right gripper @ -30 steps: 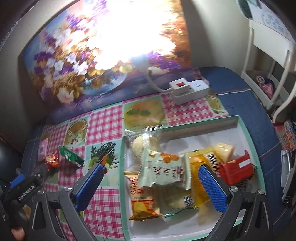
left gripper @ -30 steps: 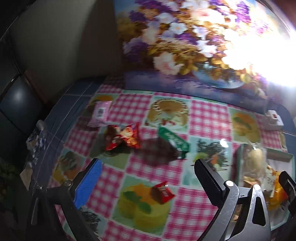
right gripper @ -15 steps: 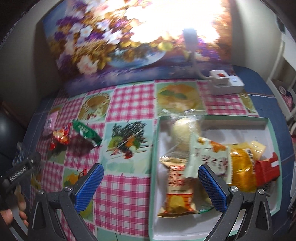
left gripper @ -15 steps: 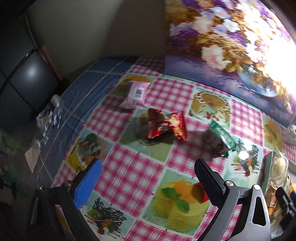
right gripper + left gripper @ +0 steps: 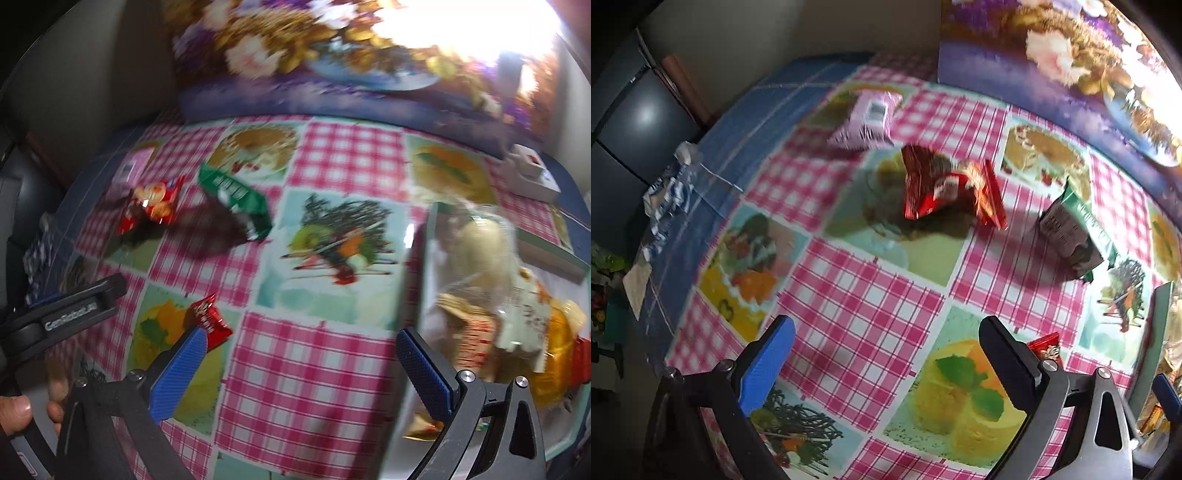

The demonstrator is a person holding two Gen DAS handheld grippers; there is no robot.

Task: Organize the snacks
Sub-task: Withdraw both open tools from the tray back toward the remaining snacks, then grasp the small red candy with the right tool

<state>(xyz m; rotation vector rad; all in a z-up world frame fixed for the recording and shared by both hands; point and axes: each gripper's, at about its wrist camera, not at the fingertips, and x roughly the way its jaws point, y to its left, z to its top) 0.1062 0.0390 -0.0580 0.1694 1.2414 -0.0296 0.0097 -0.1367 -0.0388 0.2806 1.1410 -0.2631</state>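
Both views have swung left since a second ago, so my left gripper (image 5: 886,354) and right gripper (image 5: 299,362) hang spread wide and empty over the checked tablecloth (image 5: 325,369), red packet (image 5: 945,188) upper centre, box (image 5: 546,254) at right.

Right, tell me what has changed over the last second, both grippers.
Both views swung left. The left gripper moved in over the checked tablecloth toward the shiny red snack packet; the right gripper left the snack-filled white tray and now faces the small red wrapped candy. Both stayed open and empty. The red packet, green snack packet, pink snack packet and candy lie where they were.
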